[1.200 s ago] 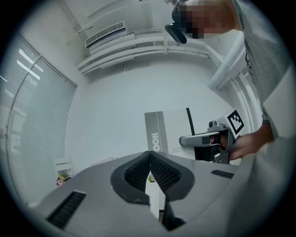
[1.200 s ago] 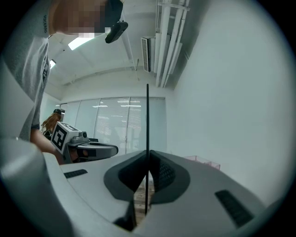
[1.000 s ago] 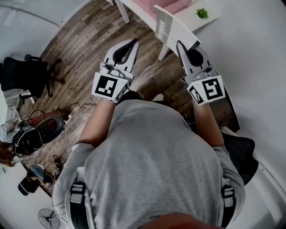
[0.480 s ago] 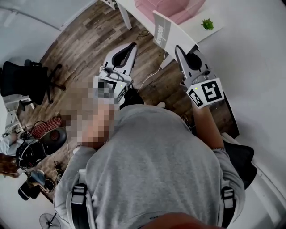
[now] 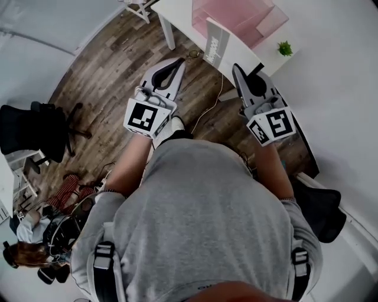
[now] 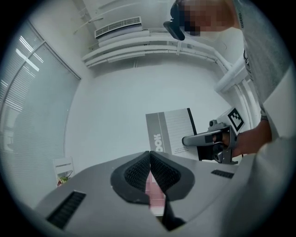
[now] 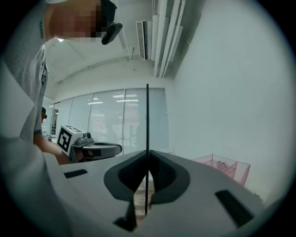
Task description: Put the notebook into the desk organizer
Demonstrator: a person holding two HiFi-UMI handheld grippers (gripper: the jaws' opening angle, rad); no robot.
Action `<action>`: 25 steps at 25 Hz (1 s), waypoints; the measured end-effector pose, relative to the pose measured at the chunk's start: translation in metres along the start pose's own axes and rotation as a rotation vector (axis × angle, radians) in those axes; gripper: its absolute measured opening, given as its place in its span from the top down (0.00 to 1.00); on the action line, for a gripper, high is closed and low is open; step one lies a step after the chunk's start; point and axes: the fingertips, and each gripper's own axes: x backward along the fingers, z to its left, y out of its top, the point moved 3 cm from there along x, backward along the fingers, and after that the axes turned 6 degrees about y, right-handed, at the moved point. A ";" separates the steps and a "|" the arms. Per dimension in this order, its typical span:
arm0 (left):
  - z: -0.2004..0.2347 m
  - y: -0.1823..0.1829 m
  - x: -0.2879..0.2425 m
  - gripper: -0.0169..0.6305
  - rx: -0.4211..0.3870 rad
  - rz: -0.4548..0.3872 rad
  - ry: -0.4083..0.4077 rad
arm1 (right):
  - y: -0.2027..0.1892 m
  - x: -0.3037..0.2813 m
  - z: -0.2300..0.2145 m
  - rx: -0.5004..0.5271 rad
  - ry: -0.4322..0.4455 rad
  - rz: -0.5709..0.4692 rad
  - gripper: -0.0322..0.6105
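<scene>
Right gripper (image 7: 148, 162) is clenched on the notebook (image 5: 217, 45) — edge-on, rising upright from between the pads, apparently near the pink organizer (image 5: 236, 16). Left gripper (image 6: 150, 159) — closed, empty.

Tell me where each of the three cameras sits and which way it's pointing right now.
Head view: on the person's head, looking steeply down at the wooden floor, desk and pink desk organizer; torso, forearms, left gripper and right gripper show.
Left gripper view: on the left gripper, facing a white wall; its shut jaws show, plus the right gripper holding the notebook.
Right gripper view: on the right gripper, facing windows; its jaws clamp the notebook edge-on.
Shared: all three show the notebook.
</scene>
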 end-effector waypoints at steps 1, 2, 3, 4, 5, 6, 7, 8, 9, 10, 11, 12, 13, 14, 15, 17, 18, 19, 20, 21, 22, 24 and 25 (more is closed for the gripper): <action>0.012 0.000 0.000 0.94 0.000 0.004 -0.012 | 0.001 -0.011 0.003 -0.004 -0.009 0.002 0.93; 0.023 -0.001 0.000 0.94 0.000 0.010 -0.024 | 0.002 -0.021 0.005 -0.006 -0.019 0.004 0.93; 0.032 -0.002 0.000 0.94 0.001 0.016 -0.035 | 0.003 -0.030 0.008 -0.008 -0.029 0.006 0.93; 0.041 -0.003 0.001 0.94 0.002 0.022 -0.045 | 0.003 -0.037 0.010 -0.008 -0.038 0.009 0.93; 0.049 -0.005 0.002 0.94 0.005 0.025 -0.053 | 0.003 -0.044 0.013 -0.010 -0.046 0.013 0.93; 0.057 -0.006 0.002 0.94 0.008 0.019 -0.059 | 0.003 -0.050 0.015 -0.011 -0.053 0.018 0.93; 0.062 -0.007 0.002 0.94 0.012 0.012 -0.063 | 0.002 -0.054 0.017 -0.013 -0.058 0.024 0.93; 0.067 -0.008 0.002 0.94 0.016 0.008 -0.067 | 0.001 -0.057 0.018 -0.014 -0.064 0.028 0.93; 0.071 -0.009 0.002 0.94 0.019 0.008 -0.070 | 0.000 -0.060 0.019 -0.014 -0.069 0.031 0.93; 0.074 -0.010 0.000 0.94 0.022 0.009 -0.072 | -0.001 -0.062 0.018 -0.014 -0.074 0.033 0.93; 0.077 -0.012 -0.001 0.94 0.024 0.012 -0.076 | -0.002 -0.065 0.017 -0.015 -0.079 0.034 0.93; 0.080 -0.012 -0.003 0.94 0.026 0.015 -0.080 | -0.002 -0.067 0.015 -0.017 -0.084 0.034 0.93; 0.082 -0.013 -0.006 0.94 0.030 0.016 -0.084 | -0.002 -0.069 0.014 -0.018 -0.088 0.035 0.93; 0.084 -0.012 -0.008 0.94 0.033 0.016 -0.089 | -0.002 -0.071 0.012 -0.020 -0.093 0.037 0.93; 0.086 -0.012 -0.011 0.94 0.035 0.015 -0.093 | -0.002 -0.073 0.010 -0.022 -0.097 0.038 0.93; 0.088 -0.012 -0.017 0.94 0.034 0.012 -0.104 | -0.003 -0.076 0.004 -0.029 -0.102 0.036 0.93; 0.089 -0.013 -0.021 0.94 0.031 0.010 -0.109 | -0.004 -0.077 -0.001 -0.033 -0.104 0.033 0.93; 0.089 -0.015 -0.026 0.94 0.028 0.009 -0.115 | -0.005 -0.078 -0.006 -0.035 -0.106 0.031 0.93; 0.089 -0.016 -0.032 0.94 0.025 0.009 -0.120 | -0.006 -0.079 -0.012 -0.038 -0.108 0.030 0.93; 0.090 -0.017 -0.039 0.94 0.022 0.010 -0.124 | -0.007 -0.081 -0.019 -0.041 -0.110 0.029 0.93; 0.091 -0.018 -0.046 0.94 0.020 0.013 -0.126 | -0.008 -0.083 -0.026 -0.045 -0.111 0.027 0.93; 0.095 -0.018 -0.058 0.94 0.019 0.024 -0.125 | -0.009 -0.088 -0.039 -0.052 -0.114 0.022 0.93; 0.097 -0.018 -0.064 0.94 0.017 0.029 -0.126 | -0.009 -0.091 -0.045 -0.054 -0.116 0.019 0.93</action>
